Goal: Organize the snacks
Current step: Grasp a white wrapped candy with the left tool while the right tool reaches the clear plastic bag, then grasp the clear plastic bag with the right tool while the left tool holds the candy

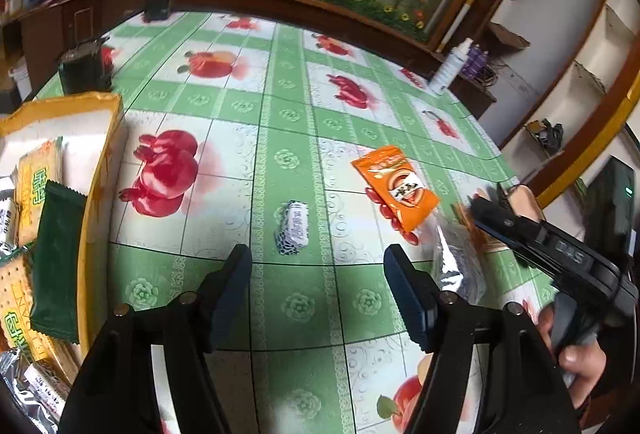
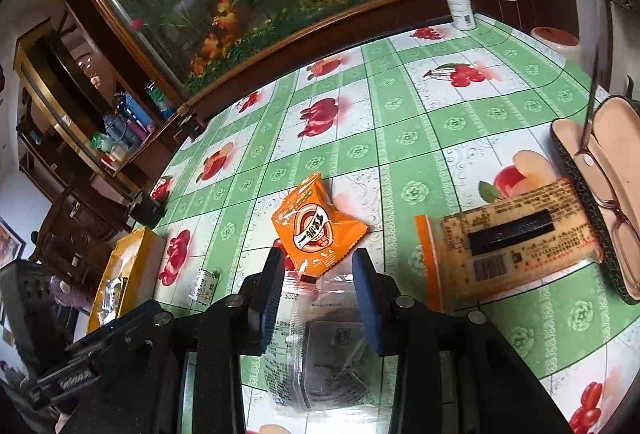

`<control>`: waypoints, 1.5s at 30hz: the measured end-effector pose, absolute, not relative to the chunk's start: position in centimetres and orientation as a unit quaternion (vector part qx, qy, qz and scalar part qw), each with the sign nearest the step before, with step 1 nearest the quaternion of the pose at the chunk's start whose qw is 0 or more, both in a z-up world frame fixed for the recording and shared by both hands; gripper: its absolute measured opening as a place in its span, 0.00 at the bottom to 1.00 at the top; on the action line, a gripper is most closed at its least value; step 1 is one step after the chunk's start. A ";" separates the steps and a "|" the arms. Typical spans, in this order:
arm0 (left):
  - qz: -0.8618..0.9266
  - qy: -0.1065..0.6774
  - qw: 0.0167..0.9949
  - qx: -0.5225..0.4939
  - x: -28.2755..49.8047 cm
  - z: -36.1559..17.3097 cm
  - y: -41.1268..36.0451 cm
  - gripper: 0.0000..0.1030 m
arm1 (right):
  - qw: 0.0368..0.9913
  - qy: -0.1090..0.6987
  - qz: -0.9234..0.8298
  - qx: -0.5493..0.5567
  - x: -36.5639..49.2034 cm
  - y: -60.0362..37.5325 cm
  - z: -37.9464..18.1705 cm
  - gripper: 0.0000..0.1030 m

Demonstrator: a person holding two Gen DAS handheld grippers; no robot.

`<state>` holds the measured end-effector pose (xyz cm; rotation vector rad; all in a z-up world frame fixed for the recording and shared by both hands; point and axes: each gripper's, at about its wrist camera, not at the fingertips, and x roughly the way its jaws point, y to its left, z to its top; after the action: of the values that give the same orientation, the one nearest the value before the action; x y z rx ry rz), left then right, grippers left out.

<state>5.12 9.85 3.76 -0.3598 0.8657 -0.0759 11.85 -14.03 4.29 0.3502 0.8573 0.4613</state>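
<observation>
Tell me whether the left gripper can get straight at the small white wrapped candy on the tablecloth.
Probably yes. The small white wrapped candy lies alone just ahead of the left gripper, whose jaws stand open with nothing between them. The orange packet and the yellow box sit off to either side.

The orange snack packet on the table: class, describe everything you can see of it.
The orange snack packet is a small, glossy pillow pouch, plastic by its sheen, with crimped ends and a round brown-and-white emblem bearing dark characters. It looks sealed and puffed, lying flat and askew on the green checked tablecloth. Its near end touches or overlaps a clear wrapped snack just beyond the jaws of the right gripper, which do not grip it.
</observation>
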 end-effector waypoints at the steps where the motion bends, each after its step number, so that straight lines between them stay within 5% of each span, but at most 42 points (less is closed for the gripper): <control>1: -0.030 0.421 0.890 -0.172 5.3 3.6 9.8 0.65 | 0.869 0.408 0.219 0.175 11.7 -14.4 4.4 0.38; 8: 0.017 0.445 0.888 -0.114 8.4 2.7 8.0 0.62 | 0.867 0.399 0.218 0.203 11.2 -16.2 5.2 0.39; 10: 0.023 0.453 0.885 -0.106 9.0 2.1 7.9 0.42 | 0.862 0.404 0.217 0.215 11.1 -16.5 5.1 0.45; 15: 0.030 0.443 0.893 -0.077 9.2 1.2 7.6 0.31 | 0.855 0.426 0.206 0.209 10.8 -15.9 4.7 0.55; 18: 0.041 0.432 0.899 -0.060 9.0 1.1 7.6 0.12 | 0.853 0.442 0.198 0.195 10.6 -15.0 4.3 0.65; 36: 0.013 0.405 0.908 -0.106 7.6 2.8 9.2 0.12 | 0.863 0.476 0.170 0.014 9.5 -9.6 1.7 0.71; 39: 0.009 0.400 0.910 -0.106 7.4 3.2 9.1 0.12 | 0.869 0.464 0.171 0.016 9.3 -9.8 2.0 0.53; 45: 0.001 0.394 0.913 -0.110 7.1 3.7 9.1 0.12 | 0.871 0.455 0.179 0.035 9.3 -9.9 2.4 0.51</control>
<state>7.12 9.13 3.66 -0.2271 0.8115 0.0012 9.28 -9.94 2.39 0.0727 0.9518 0.3739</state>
